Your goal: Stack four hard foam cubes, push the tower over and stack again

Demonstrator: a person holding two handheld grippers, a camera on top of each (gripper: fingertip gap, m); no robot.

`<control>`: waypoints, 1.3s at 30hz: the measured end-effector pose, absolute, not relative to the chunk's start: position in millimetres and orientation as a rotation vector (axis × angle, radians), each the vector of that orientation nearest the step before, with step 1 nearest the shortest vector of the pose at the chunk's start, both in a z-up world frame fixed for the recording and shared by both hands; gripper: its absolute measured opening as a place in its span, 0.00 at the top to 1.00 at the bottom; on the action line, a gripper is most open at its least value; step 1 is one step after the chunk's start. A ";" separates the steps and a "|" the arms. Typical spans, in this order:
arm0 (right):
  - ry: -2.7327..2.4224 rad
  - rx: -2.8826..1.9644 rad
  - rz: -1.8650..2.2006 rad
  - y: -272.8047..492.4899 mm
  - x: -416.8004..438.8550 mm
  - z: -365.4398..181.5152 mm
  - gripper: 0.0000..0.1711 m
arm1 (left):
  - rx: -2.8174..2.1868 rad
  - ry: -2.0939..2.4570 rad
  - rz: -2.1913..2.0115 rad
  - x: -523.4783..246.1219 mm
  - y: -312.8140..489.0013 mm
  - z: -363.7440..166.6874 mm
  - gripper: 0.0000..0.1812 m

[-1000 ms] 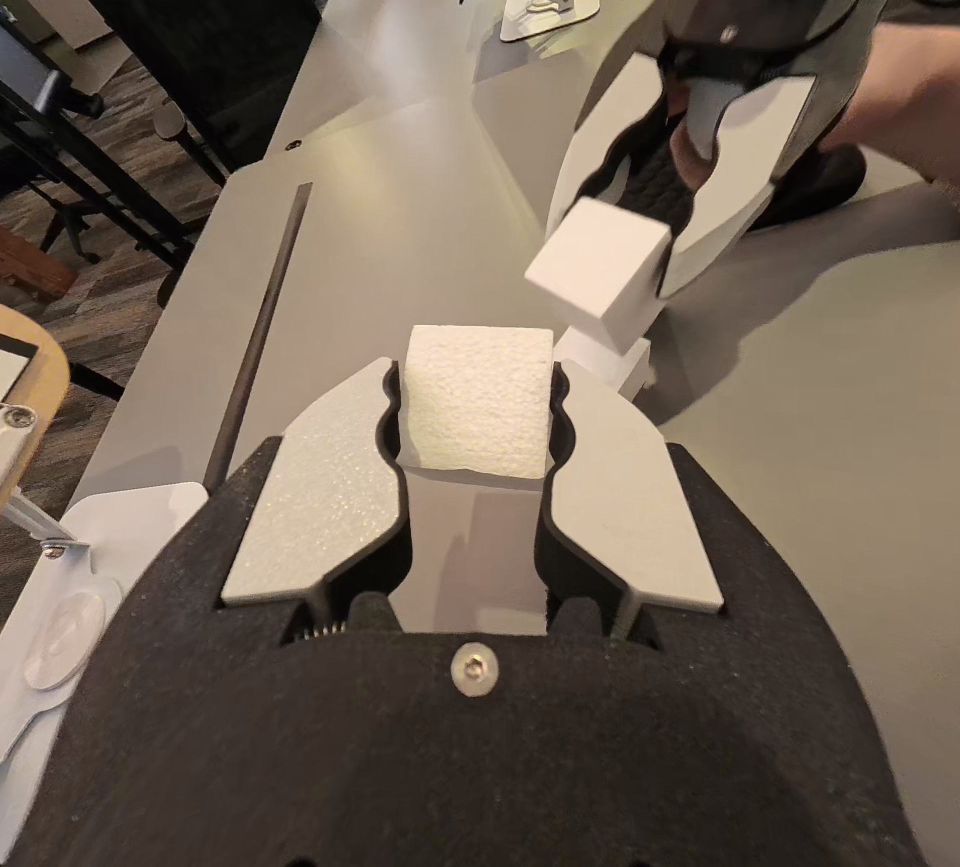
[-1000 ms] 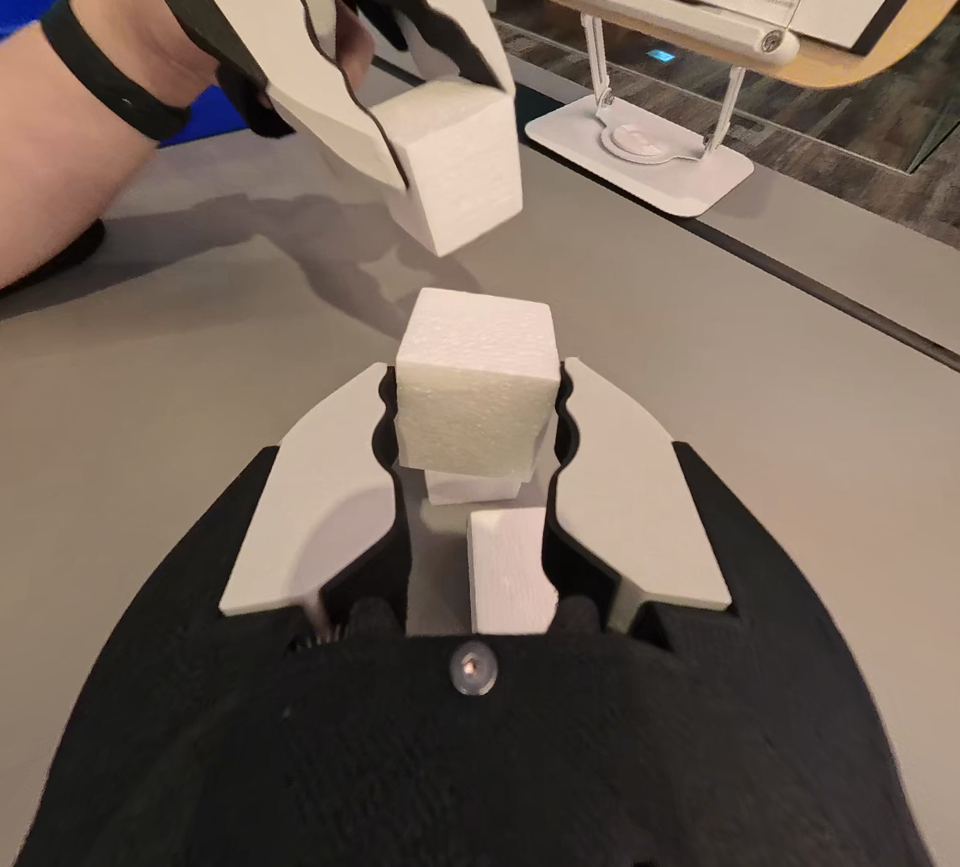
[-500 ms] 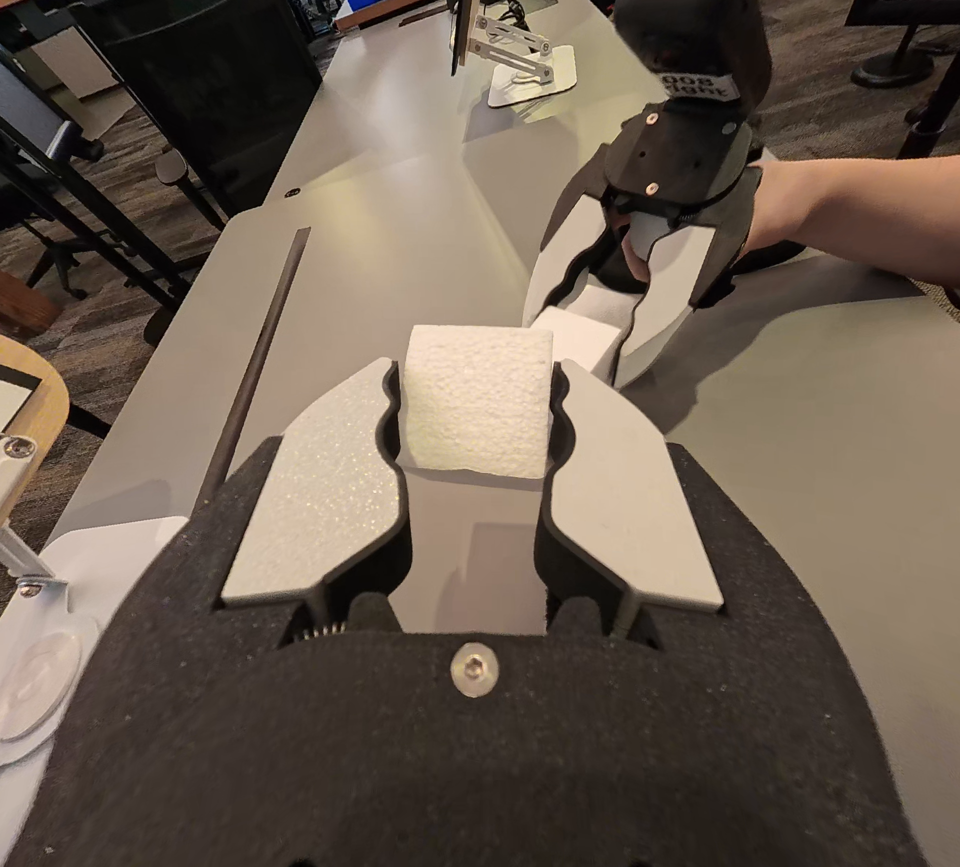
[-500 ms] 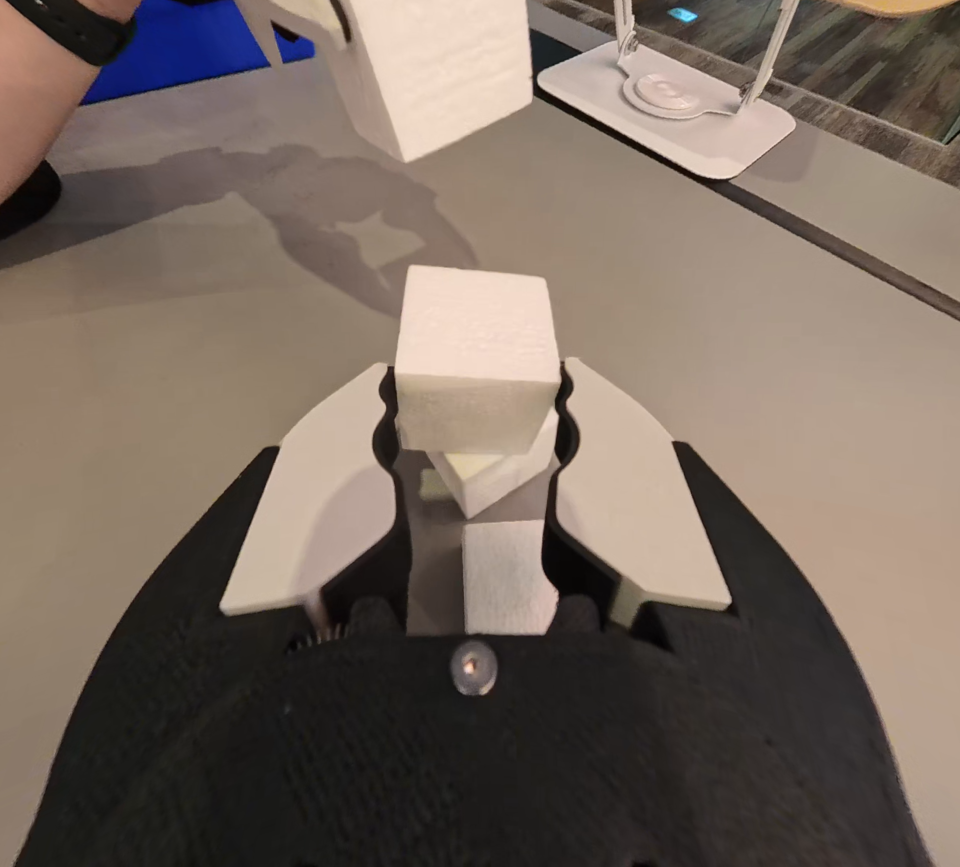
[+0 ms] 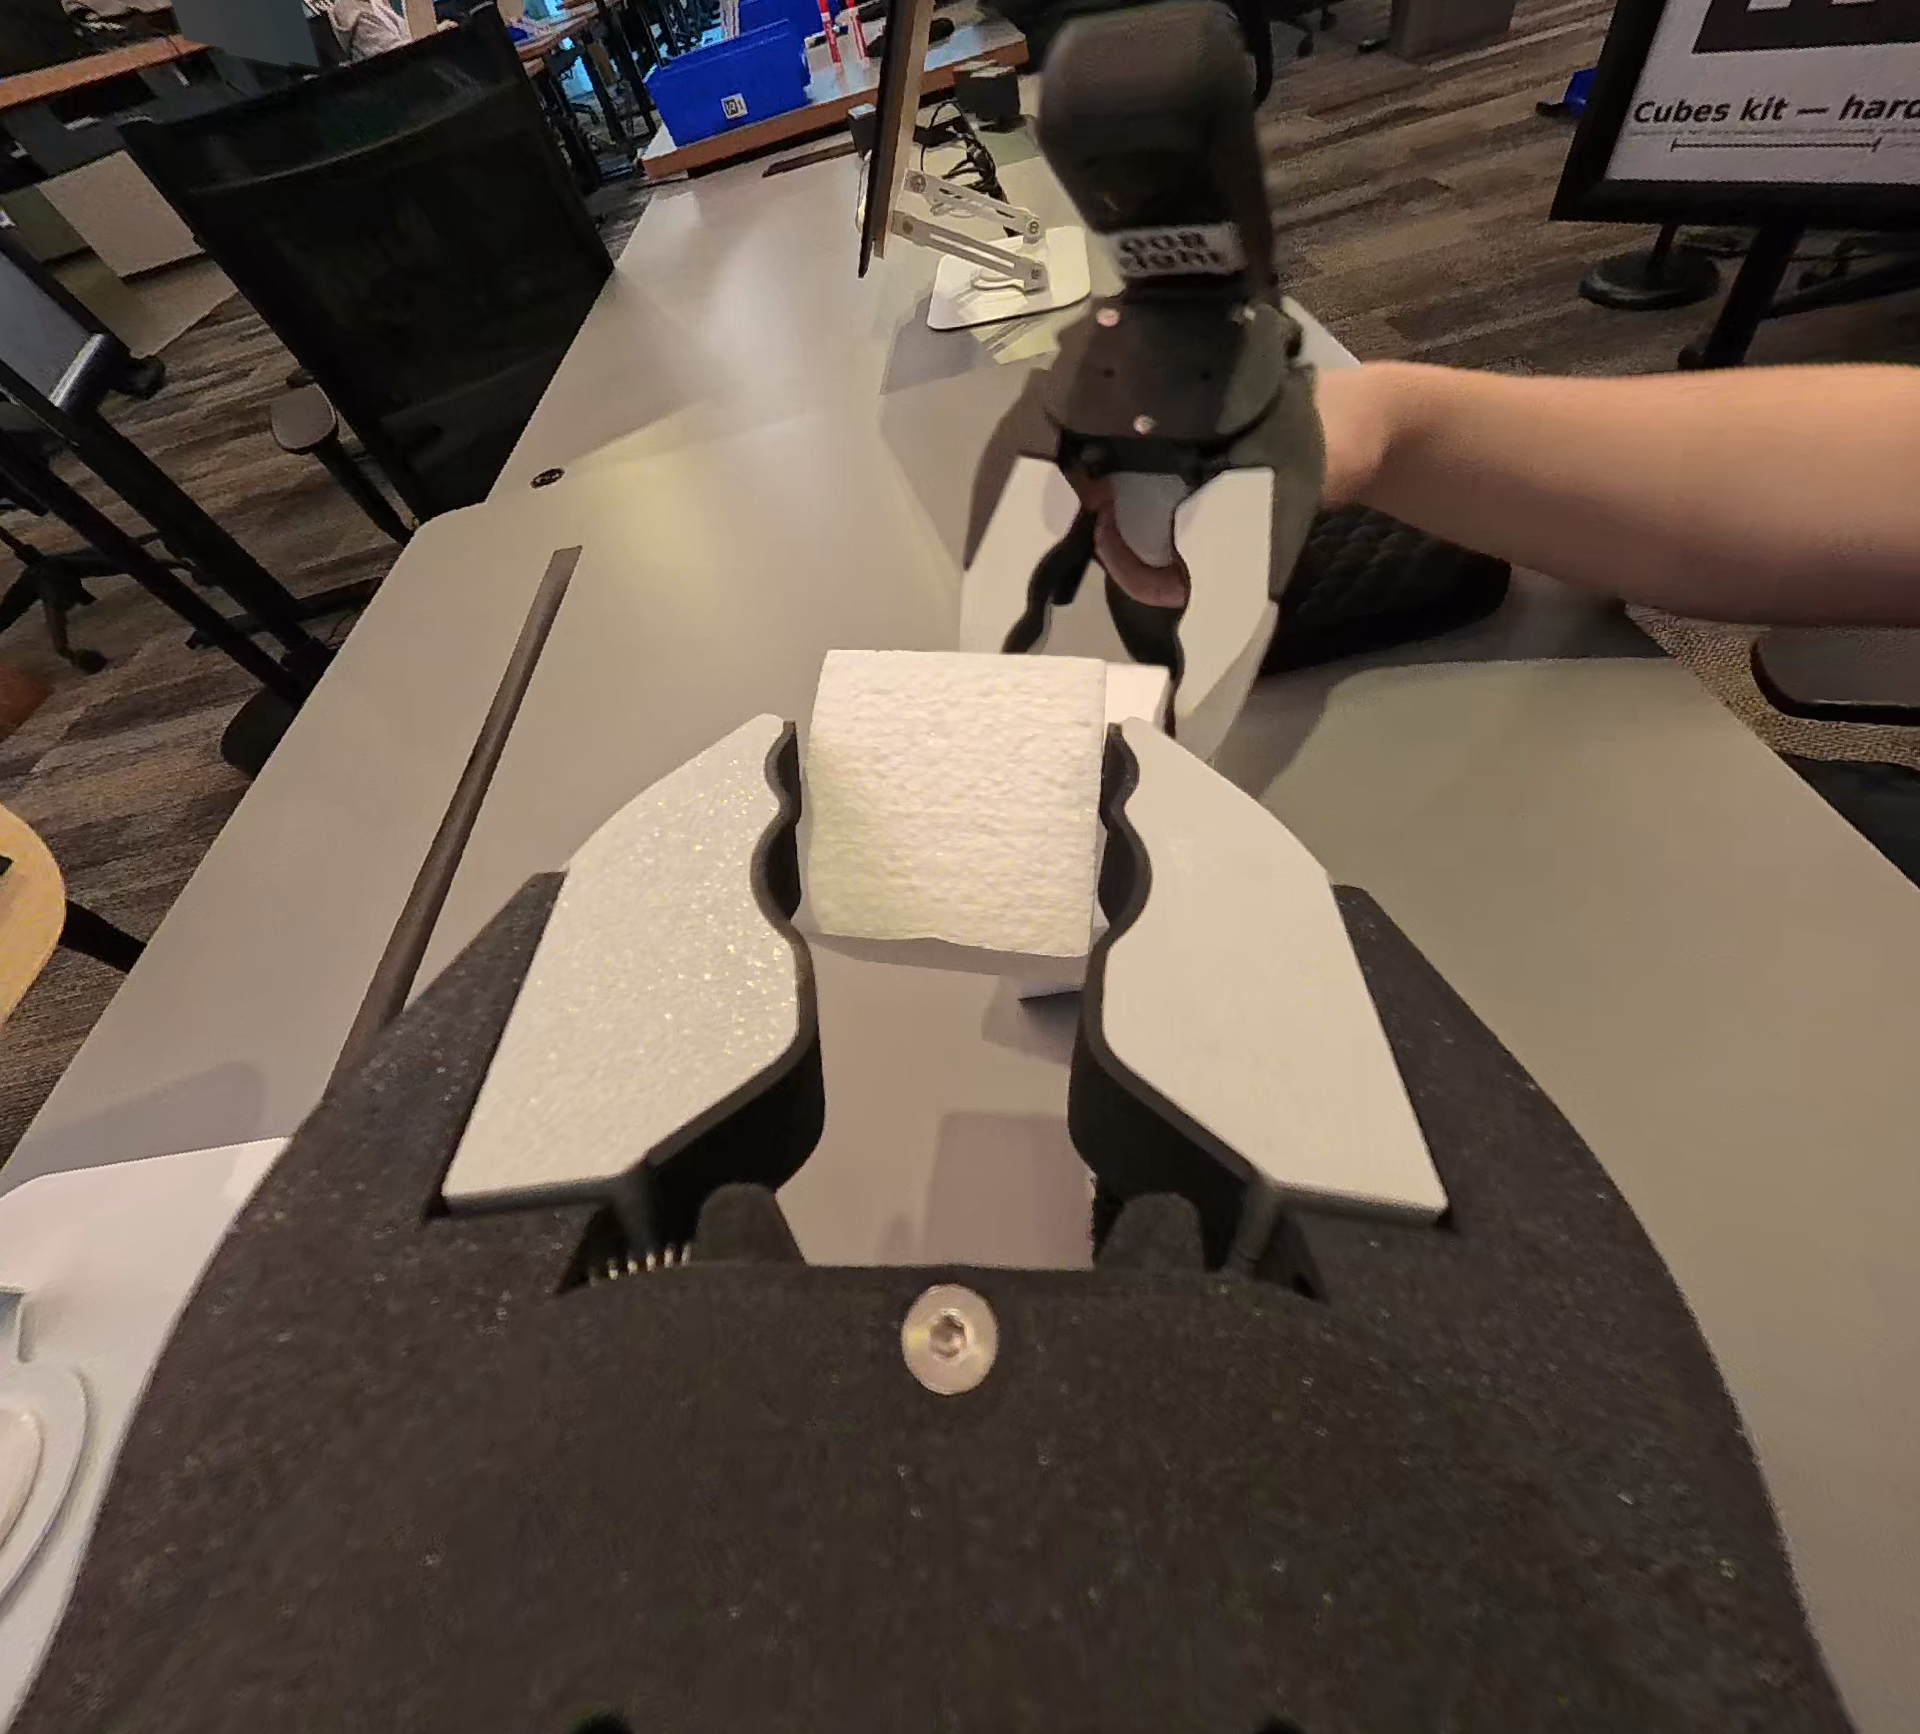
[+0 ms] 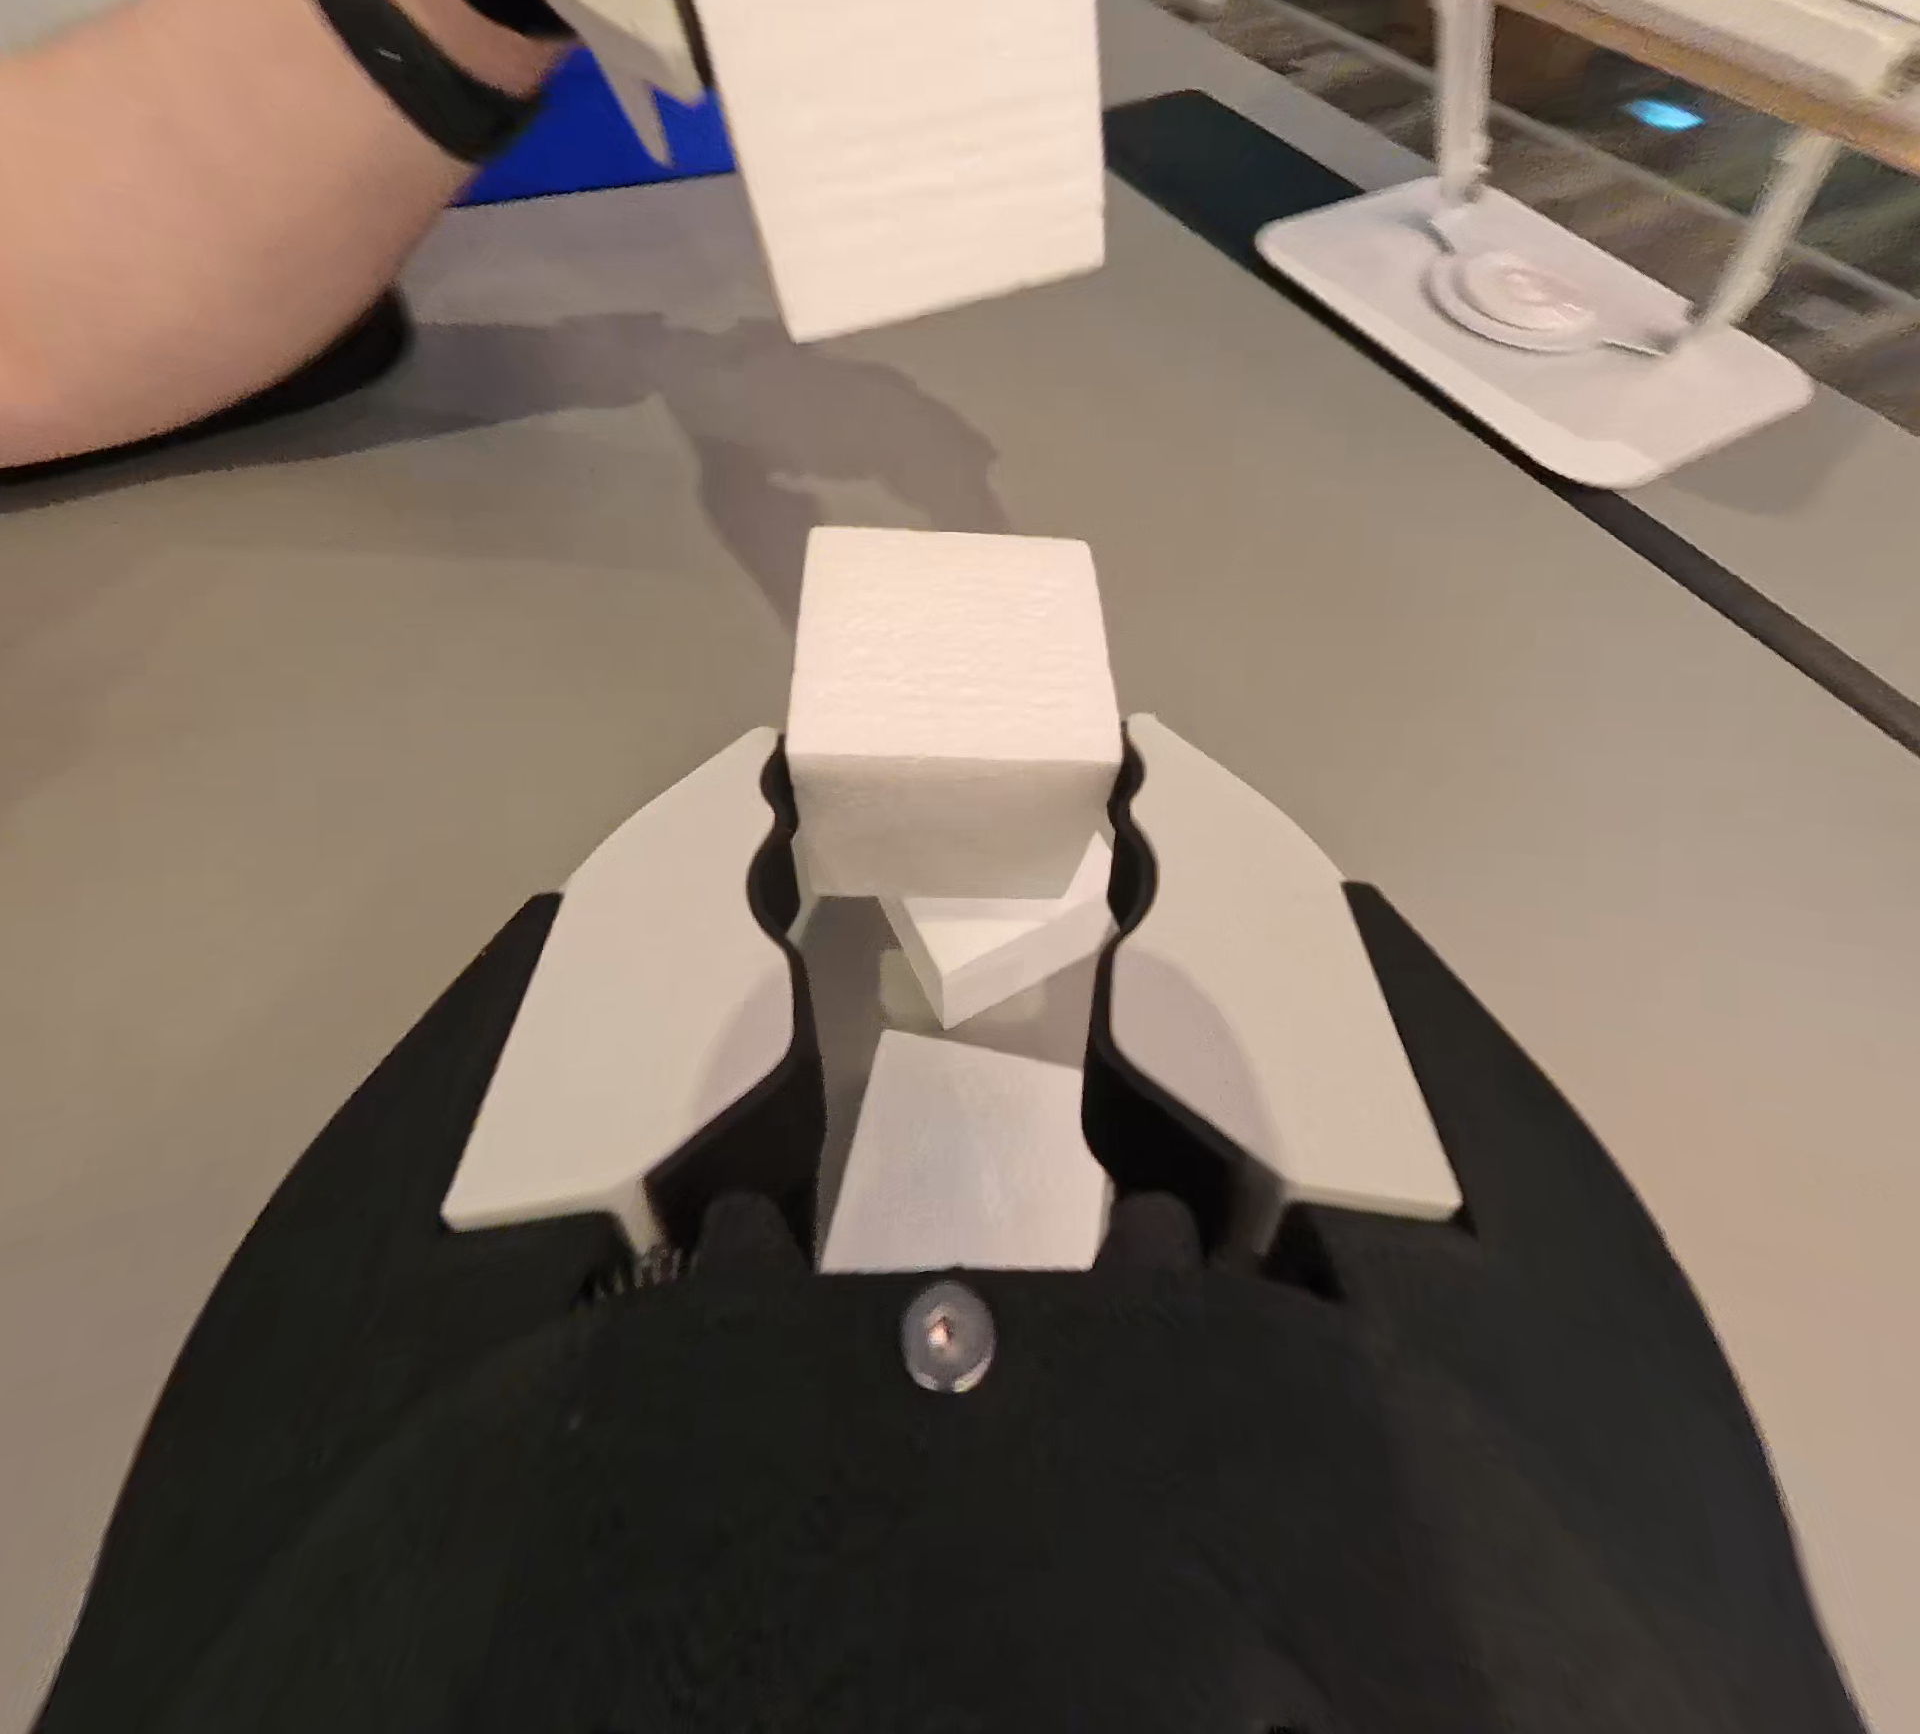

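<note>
The left gripper (image 5: 951,837) has its pale, grainy fingers (image 5: 665,988) closed on a white foam cube (image 5: 951,817) with a pebbled face, held clear above the smooth grey table (image 5: 1455,905). In the right wrist view this same cube (image 6: 894,63) hangs high near the top edge, its side ribbed with faint horizontal lines, and the wrist behind it wears a black band (image 6: 416,53).

The right gripper (image 6: 951,806) is clamped on a 2nd cube (image 6: 951,708), gripped at its lower sides between the wavy black inner edges. Under it lie 2 more cubes — one (image 6: 997,952) turned at an angle right beneath the held cube, the other (image 6: 966,1165) nearer the gripper's black body. Whether the held cube touches the angled one cannot be told.

In the left wrist view the right gripper (image 5: 1143,645) stands tip-down beyond the left one, with a sliver of white foam (image 5: 1132,692) at its tips.

A white stand base (image 6: 1538,354) sits on the table at the right. A framed sign (image 5: 1766,1) with printed text and a black-and-white block pattern stands in the background — also a blue bin (image 5: 727,84) on a far desk, its contents not visible.
</note>
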State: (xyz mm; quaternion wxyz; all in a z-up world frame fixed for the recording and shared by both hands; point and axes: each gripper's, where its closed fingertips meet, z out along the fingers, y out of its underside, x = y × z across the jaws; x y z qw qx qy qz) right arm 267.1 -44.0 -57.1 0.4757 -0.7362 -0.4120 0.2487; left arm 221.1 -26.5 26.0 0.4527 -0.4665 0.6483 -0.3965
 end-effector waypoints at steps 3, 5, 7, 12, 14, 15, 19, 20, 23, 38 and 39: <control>-1.195 -1.696 0.763 -47.5 264.6 -42.9 0.66 | -1.154 1.609 -0.982 221.1 -27.4 25.4 0.69; -1.322 -1.644 0.820 -47.1 265.6 -43.0 0.66 | -1.155 1.621 -0.964 221.1 -27.0 24.2 0.69; -1.396 -1.621 0.846 -40.9 266.8 -46.6 0.66 | -1.153 1.630 -0.946 220.5 -26.7 24.4 0.69; -1.398 -1.512 0.938 -32.2 266.4 -51.6 0.66 | -1.140 1.618 -0.974 219.4 -30.2 32.4 0.70; -1.412 -1.482 0.951 -37.6 265.5 -56.6 0.66 | -1.140 1.619 -0.965 218.9 -30.1 33.6 0.70; -1.430 -1.494 0.923 -38.6 265.4 -60.5 0.66 | -1.138 1.621 -0.964 218.9 -30.5 34.3 0.70; -1.455 -1.491 0.884 -41.2 263.4 -66.2 0.66 | -1.133 1.636 -0.955 220.3 -32.5 34.3 0.69; -1.455 -1.497 0.882 -40.5 263.9 -67.2 0.66 | -1.135 1.640 -0.949 220.8 -32.6 33.2 0.69; -1.448 -1.511 0.878 -37.7 265.8 -69.0 0.66 | -1.141 1.658 -0.936 222.8 -33.7 29.0 0.69; -1.435 -1.543 0.850 -35.4 266.7 -75.9 0.66 | -1.145 1.680 -0.920 225.6 -36.2 23.6 0.69; -1.435 -1.545 0.851 -35.3 267.0 -76.5 0.66 | -1.147 1.683 -0.918 226.0 -36.2 22.6 0.69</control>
